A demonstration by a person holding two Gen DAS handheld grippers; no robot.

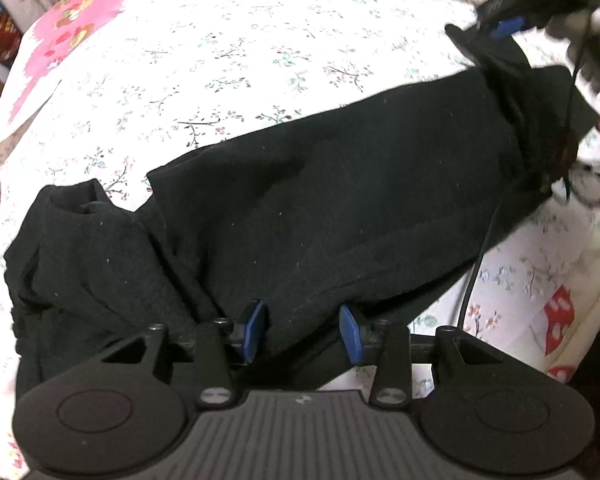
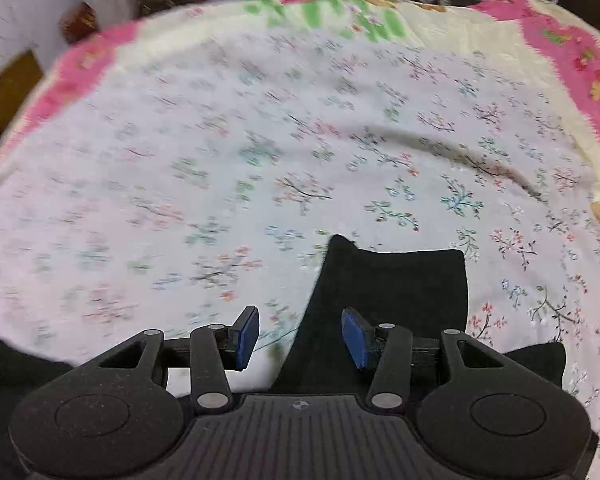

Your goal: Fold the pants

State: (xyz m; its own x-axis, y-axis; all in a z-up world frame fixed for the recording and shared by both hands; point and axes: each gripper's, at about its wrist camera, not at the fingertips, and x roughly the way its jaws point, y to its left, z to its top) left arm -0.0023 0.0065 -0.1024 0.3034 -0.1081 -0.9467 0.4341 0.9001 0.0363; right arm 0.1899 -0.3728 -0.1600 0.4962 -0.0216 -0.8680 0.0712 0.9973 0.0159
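Surface: floral bedsheet [image 1: 228, 52] in white with small sprigs covers a bed; a pink patterned blanket [image 2: 580, 76] borders it on the far side in the right wrist view.
Background: clutter beyond the bed's far edge, too blurred to name; a red tin [image 1: 0, 36] sits off the bed at upper left in the left wrist view.
Pants: black pants [image 1: 320, 208] lie across the sheet in a long band, bunched and creased at the left end, with one end lifted at upper right.
Left tool: the left tool [image 1: 303, 334] has its blue pads [image 1: 350, 334] apart, low over the near edge of the pants, with cloth lying between them; whether the pads touch the fabric I cannot tell.
Right tool: in its own view the right tool [image 2: 300, 336] has its pads spread, with a flap of the pants [image 2: 392, 300] lying under the right pad. In the left wrist view it appears motion-blurred at upper right [image 1: 508, 26], at the raised end of the pants.
Cable: a thin black cable [image 1: 476, 268] hangs across the right end of the pants.
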